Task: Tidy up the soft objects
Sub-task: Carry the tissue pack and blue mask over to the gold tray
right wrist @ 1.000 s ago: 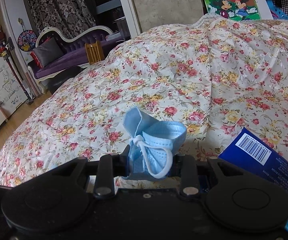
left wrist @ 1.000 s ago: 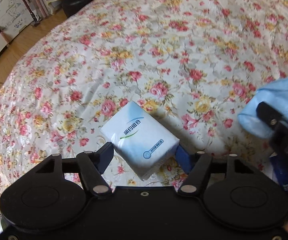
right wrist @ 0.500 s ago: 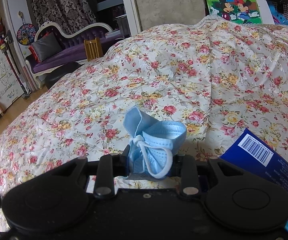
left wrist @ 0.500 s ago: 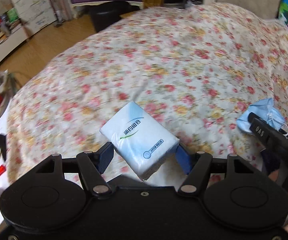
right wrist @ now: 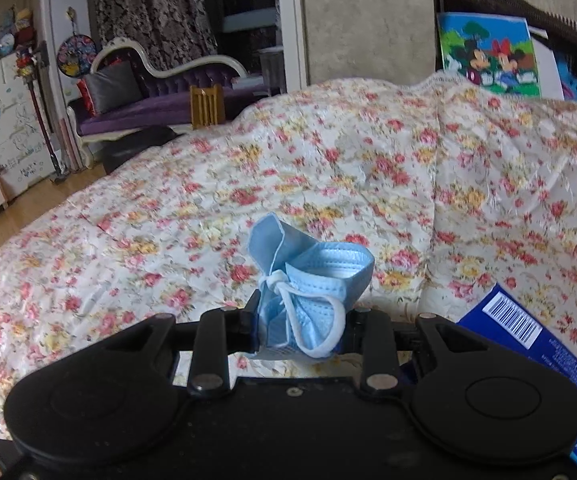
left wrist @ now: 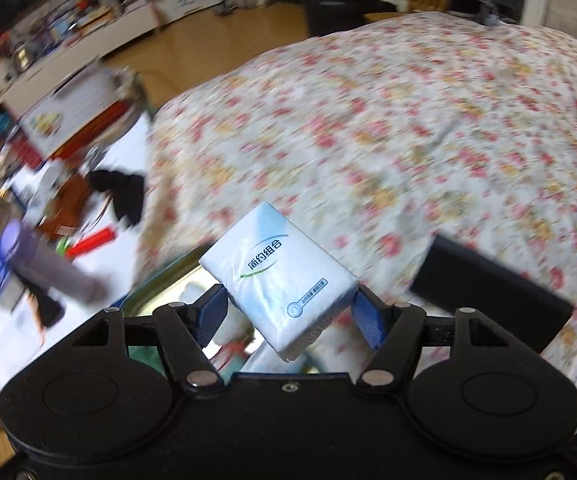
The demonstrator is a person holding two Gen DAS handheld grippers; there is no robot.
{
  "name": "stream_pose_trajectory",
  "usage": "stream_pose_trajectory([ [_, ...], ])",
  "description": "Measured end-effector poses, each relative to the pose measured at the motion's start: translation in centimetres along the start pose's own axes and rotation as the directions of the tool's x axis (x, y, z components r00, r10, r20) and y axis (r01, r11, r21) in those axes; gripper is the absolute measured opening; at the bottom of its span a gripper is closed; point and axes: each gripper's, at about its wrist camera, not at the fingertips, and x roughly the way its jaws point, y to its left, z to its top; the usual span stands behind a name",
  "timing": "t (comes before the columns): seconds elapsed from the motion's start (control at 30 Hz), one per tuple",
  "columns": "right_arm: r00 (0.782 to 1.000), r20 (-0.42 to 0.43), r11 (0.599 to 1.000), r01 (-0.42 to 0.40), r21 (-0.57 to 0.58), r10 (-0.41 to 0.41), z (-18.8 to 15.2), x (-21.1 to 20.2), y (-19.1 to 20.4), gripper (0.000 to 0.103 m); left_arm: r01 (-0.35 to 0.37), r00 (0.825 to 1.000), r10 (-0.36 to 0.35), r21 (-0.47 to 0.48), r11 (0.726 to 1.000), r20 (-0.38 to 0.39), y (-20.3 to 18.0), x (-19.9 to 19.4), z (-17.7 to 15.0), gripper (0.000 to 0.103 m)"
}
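Spread across nearly everything ahead of both my tongs is the bed (right wrist: 408, 184), covered in a cream quilt with red and yellow flowers. Beyond its far edge from my right tongs I see a purple chaise (right wrist: 160, 96), a small wooden chair (right wrist: 207, 105) and a cartoon picture (right wrist: 488, 54) leaning behind the bed. Off to the left of my left tongs, past the bed's edge, lies a white surface (left wrist: 0, 340) strewn with clutter too blurred to name, apart from a red stick-like thing (left wrist: 90, 242).

A dark blue box (right wrist: 544, 344) with a barcode sits on the quilt just right of my right tongs. A flat black object (left wrist: 488, 296) lies just ahead and right of my left tongs.

My left tongs (left wrist: 288, 312) are about half apart, their blue pads pressing both sides of a white tissue pack (left wrist: 278, 280), which sticks forward and is tilted, above the bed's edge. My right tongs (right wrist: 300, 332) are squeezed narrow on a crumpled blue face mask (right wrist: 308, 280), its white ear loop dangling in front, held above the quilt.
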Motion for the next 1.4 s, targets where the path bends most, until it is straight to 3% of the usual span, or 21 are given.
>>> stream_pose_trajectory([
  [0.23, 0.997, 0.077, 0.998, -0.028, -0.057, 0.032, 0.4, -3.1, 1.4, 0.030, -0.038, 0.999, 0.035, -0.094, 0.995, -0.039, 6.0, 0.0, -3.8, 0.064],
  [0.47, 0.979, 0.067, 0.975, -0.182, -0.124, 0.191, 0.4, -10.6, 4.5, 0.030, -0.073, 0.997, 0.068, -0.182, 0.981, -0.035, 10.9, -0.6, -5.8, 0.064],
  [0.63, 0.931, 0.010, 0.916, -0.356, -0.184, 0.364, 0.0, -16.2, 8.2, 0.030, -0.077, 0.997, 0.070, -0.231, 0.970, -0.037, 13.4, 0.1, -6.5, 0.064],
  [0.77, 0.876, -0.111, 0.848, -0.483, -0.219, 0.470, -1.7, -18.4, 12.0, 0.030, -0.063, 0.998, 0.055, -0.249, 0.966, -0.040, 14.4, 0.9, -6.1, 0.064],
  [0.9, 0.822, -0.234, 0.786, -0.567, -0.246, 0.519, -4.4, -19.4, 15.7, 0.030, -0.058, 0.998, 0.050, -0.247, 0.967, -0.039, 14.8, 1.6, -5.3, 0.064],
  [1.13, 0.785, -0.357, 0.731, -0.611, -0.304, 0.507, -8.8, -19.8, 20.0, 0.031, -0.058, 0.997, 0.046, -0.211, 0.976, -0.057, 14.1, 4.0, -3.6, 0.064],
  [1.27, 0.769, -0.407, 0.721, -0.623, -0.304, 0.493, -10.5, -19.6, 21.2, 0.031, -0.047, 0.996, 0.029, -0.215, 0.976, -0.087, 13.8, 5.8, -2.8, 0.065],
  [1.33, 0.764, -0.425, 0.716, -0.627, -0.309, 0.486, -11.1, -19.5, 21.6, 0.031, -0.044, 0.995, 0.025, -0.210, 0.977, -0.092, 13.6, 6.3, -2.6, 0.068],
  [1.4, 0.758, -0.443, 0.709, -0.631, -0.314, 0.478, -11.8, -19.3, 22.1, 0.031, -0.045, 0.996, 0.027, -0.210, 0.977, -0.089, 13.5, 6.5, -2.4, 0.079],
])
